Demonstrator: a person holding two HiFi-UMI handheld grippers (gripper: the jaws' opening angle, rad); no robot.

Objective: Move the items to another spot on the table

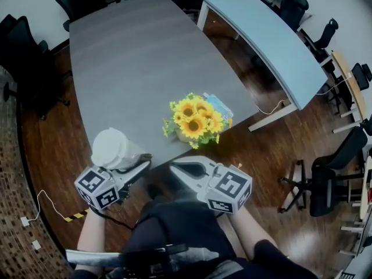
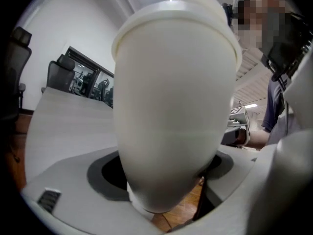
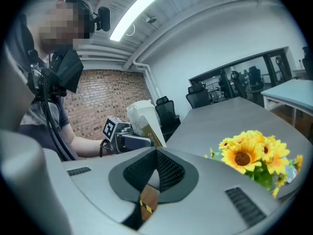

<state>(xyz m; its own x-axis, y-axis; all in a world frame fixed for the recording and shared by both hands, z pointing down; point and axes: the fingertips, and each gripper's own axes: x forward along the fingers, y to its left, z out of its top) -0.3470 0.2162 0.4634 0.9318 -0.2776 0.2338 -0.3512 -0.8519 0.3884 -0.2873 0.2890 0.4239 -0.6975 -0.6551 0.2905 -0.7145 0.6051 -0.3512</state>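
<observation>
The left tongs (image 1: 127, 160) grasp the white lidded paper cup (image 1: 111, 147) by its sides, lid up, likely against spills, at the grey tabletop's (image 1: 133, 57) near edge. The right tongs (image 1: 176, 170) are clenched empty near the yellow sunflower bunch (image 1: 195, 120).

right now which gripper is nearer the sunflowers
Right. The right gripper, shut and empty, is just short of the sunflowers; the left gripper, holding the cup, is farther to their left.

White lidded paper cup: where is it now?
Head view, lower left: the cup is gripped in the left tool at the grey table's near edge, left of the yellow sunflowers.
</observation>
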